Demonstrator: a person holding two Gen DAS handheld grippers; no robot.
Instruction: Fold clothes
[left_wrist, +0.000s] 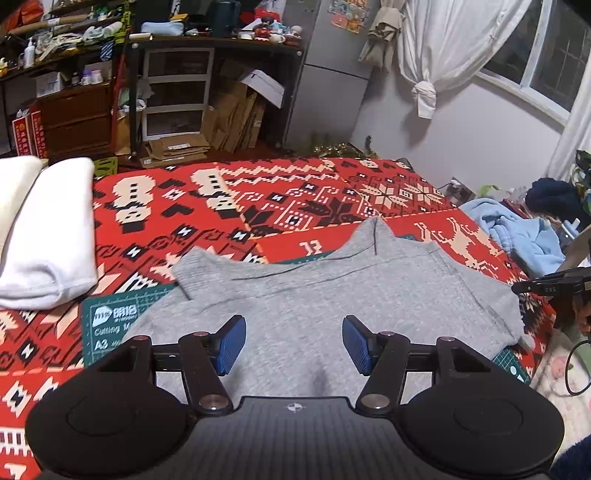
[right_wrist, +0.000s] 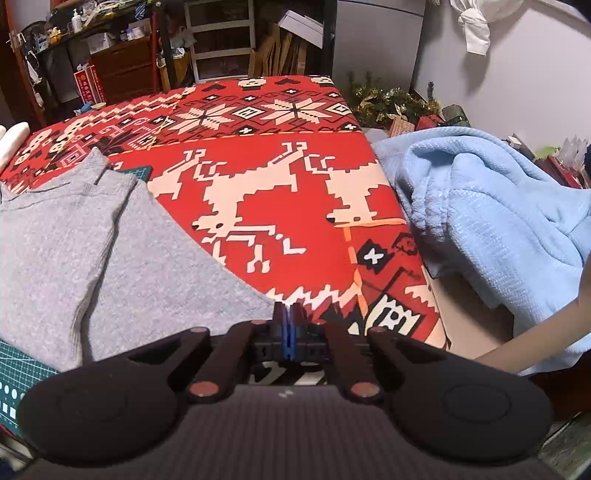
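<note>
Left gripper (left_wrist: 294, 341) spread wide above grey sweater (left_wrist: 332, 295); right gripper (right_wrist: 287, 317) closed, nothing visibly pinched

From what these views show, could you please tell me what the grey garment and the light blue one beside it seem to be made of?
The grey garment looks like a heathered knit, probably cotton jersey: matte, speckled, with fine ribbing at the edge. The light blue one appears to be plush fleece or terry: a thick, fuzzy, textured pile in soft heaped folds.

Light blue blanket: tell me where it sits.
The light blue blanket lies bunched at the right edge of the red patterned bedspread in the right wrist view, well apart from the grey sweater.
</note>
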